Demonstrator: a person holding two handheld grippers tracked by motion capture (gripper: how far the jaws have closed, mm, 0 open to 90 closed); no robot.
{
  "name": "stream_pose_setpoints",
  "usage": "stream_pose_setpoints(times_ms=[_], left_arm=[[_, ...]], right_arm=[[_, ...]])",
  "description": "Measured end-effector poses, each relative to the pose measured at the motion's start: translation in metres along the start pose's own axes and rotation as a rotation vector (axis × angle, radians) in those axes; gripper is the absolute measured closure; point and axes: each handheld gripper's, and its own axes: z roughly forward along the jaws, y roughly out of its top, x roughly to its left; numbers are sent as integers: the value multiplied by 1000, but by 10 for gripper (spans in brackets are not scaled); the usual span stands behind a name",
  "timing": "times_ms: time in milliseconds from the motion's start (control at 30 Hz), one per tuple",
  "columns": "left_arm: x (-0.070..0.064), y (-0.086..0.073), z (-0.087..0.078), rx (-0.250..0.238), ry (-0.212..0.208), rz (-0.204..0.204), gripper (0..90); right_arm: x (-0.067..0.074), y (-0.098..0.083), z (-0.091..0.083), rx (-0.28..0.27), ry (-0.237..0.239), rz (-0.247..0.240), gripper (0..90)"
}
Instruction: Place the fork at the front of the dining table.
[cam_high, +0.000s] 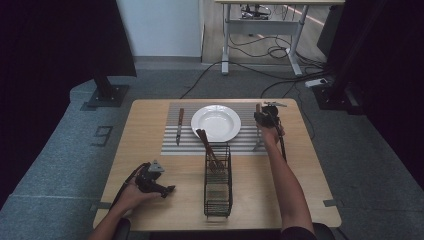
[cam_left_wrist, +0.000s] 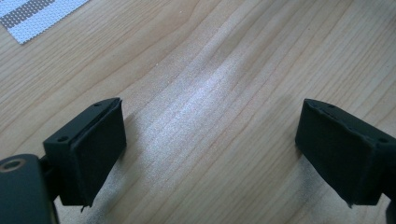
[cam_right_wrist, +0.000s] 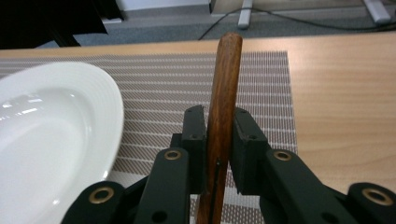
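1. The right gripper clamps a wooden-handled piece of cutlery between its jaws at the far right of the light wooden table, just right of the round white ceramic plate on the striped grey placemat.
2. The left gripper rests at the near left, jaws wide apart over bare wood.
3. A black wire basket holding brown-handled utensils stands between them, while a wooden-handled knife lies left of the plate.
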Motion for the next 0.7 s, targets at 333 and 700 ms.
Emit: stream_pose_setpoints(times_ms=[333, 700], left_arm=[[0, 0, 0, 0, 2, -2, 85], [0, 0, 0, 0, 2, -2, 85]], right_arm=[[1, -6, 10, 34, 13, 15, 774], [3, -12, 18, 57, 9, 12, 775]])
